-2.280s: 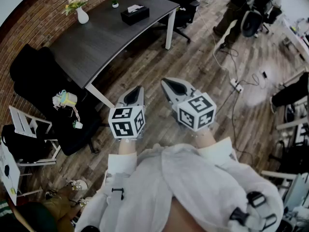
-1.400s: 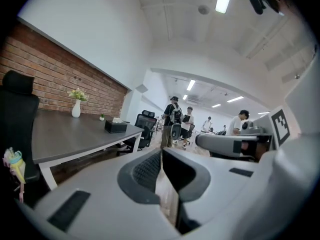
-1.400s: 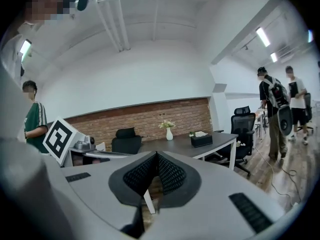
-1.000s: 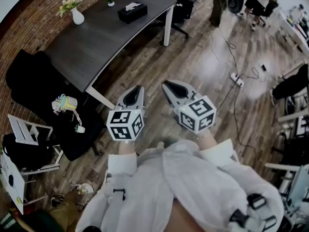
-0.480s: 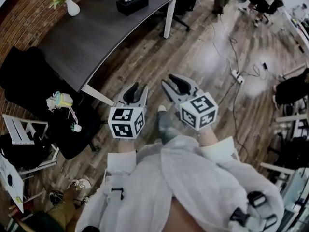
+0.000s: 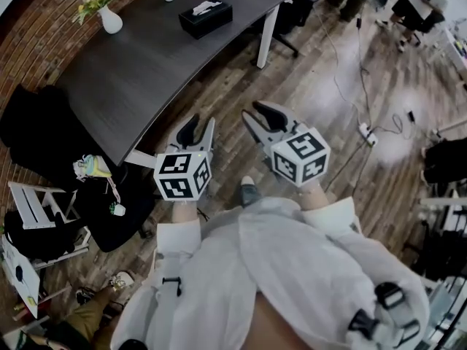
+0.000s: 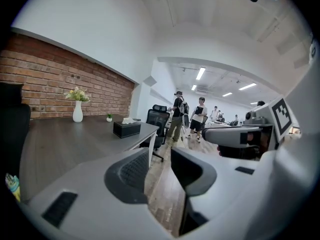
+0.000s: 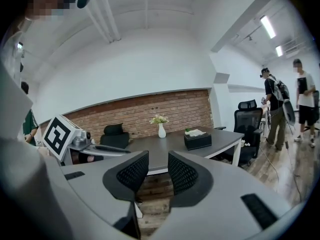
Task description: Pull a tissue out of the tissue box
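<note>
Tissue box (image 6: 206, 20) distant, tissue (image 6: 207, 6) tiny

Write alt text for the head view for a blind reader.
A person looking down holds a left claw and a right claw over wooden floor, both opening and empty. Ahead, a dark desk carries a black tissue box and a white vase.
</note>
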The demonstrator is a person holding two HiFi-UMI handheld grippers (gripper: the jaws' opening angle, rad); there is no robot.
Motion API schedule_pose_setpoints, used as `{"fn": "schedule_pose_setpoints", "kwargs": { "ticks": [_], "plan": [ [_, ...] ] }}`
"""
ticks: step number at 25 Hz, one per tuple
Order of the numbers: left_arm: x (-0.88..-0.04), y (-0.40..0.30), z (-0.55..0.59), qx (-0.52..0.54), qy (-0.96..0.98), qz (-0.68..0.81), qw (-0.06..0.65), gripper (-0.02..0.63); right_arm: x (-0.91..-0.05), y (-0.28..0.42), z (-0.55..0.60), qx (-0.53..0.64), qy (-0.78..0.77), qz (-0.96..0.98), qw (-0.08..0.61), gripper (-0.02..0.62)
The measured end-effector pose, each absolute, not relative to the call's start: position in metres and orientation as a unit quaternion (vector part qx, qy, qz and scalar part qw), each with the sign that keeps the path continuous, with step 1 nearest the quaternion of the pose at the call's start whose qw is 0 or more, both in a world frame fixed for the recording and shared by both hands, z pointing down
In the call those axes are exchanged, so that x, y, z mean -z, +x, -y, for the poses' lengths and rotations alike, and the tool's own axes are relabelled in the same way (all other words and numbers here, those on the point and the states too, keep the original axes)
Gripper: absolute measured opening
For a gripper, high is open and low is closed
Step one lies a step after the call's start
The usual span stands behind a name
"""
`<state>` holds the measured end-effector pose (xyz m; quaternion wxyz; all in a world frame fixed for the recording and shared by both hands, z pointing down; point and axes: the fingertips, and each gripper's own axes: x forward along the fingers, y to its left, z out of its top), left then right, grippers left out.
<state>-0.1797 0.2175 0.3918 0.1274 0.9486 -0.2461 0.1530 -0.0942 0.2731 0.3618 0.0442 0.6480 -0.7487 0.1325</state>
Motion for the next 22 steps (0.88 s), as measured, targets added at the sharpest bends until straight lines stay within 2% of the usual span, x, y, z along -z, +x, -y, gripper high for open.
{"fn": "schedule_pose_setpoints", "kwargs": {
  "ticks": [9, 15, 22],
  "plan": [
    [-0.382, -0.102, -0.164, -0.15, 0.949, 0.251, 0.121, 0.118, -0.349, -0.021, -0.21, -0.118, 0.63, 0.767, 0.039, 0.101],
    [-0.393, -0.079, -0.15, -0.173, 0.947, 0.245, 0.119, 0.118, -0.35, 0.032, -0.192, -0.122, 0.655, 0.745, 0.022, 0.101],
    [-0.407, -0.053, -0.122, -0.188, 0.947, 0.23, 0.125, 0.118, -0.368, 0.061, -0.174, -0.139, 0.669, 0.73, 0.019, 0.101]
  ]
}}
